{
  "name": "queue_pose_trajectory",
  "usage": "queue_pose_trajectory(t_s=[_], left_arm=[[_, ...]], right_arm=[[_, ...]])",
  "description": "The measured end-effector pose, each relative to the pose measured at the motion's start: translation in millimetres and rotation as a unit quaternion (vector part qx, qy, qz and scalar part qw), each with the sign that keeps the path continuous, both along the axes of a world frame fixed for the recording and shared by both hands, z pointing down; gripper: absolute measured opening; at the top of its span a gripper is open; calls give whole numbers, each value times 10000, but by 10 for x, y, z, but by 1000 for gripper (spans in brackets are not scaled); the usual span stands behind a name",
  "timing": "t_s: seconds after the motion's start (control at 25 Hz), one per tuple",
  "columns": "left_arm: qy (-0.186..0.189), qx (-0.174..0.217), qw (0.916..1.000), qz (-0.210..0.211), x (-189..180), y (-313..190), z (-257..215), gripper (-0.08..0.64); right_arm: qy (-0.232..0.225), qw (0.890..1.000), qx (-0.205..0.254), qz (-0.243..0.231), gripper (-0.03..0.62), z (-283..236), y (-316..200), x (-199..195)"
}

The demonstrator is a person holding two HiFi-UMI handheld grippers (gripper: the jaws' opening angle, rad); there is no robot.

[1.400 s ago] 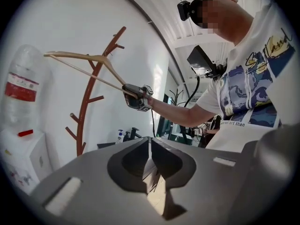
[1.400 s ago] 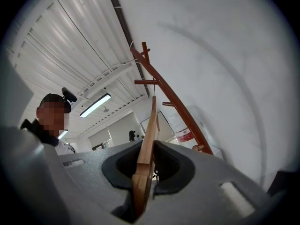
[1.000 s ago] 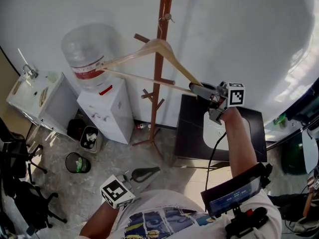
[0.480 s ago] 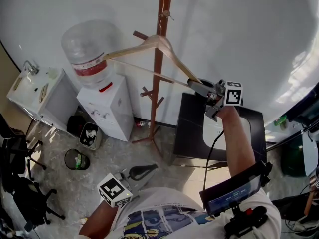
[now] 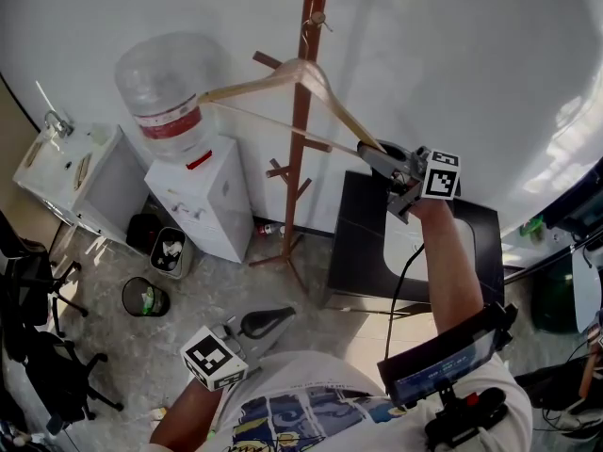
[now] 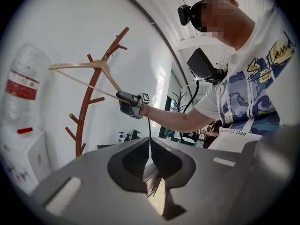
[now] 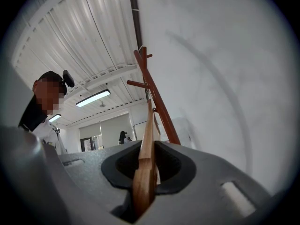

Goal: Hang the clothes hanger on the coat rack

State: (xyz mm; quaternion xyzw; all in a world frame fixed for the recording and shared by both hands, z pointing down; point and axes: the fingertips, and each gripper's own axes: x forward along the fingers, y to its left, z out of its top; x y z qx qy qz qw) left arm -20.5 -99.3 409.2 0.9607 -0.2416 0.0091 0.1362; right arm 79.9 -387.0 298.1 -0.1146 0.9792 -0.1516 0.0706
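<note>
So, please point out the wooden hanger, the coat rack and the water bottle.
wooden hanger (image 7: 143, 186), right gripper view, near end of its arm
coat rack (image 5: 293, 196), head view, lower pole
water bottle (image 5: 160, 78), head view, clear body

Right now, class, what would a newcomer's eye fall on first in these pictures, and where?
First, the wooden hanger, clamped at one end in the right gripper and held high against the brown coat rack. Next, the big clear water bottle on its white dispenser, left of the rack. The left gripper is shut and empty, low in the head view.
</note>
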Motion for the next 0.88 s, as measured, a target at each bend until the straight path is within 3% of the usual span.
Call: queue_pose_trajectory(t_s=[0.24,0.88], left_arm=[[20,-9,10000,-29,40,-9,-56,17],[-97,19,9999,61,115,109,-71,17]], right_arm=[[-405,9990,38,166,65,-55,-11,146],[-584,9963,-6,630,75,1,40,390]])
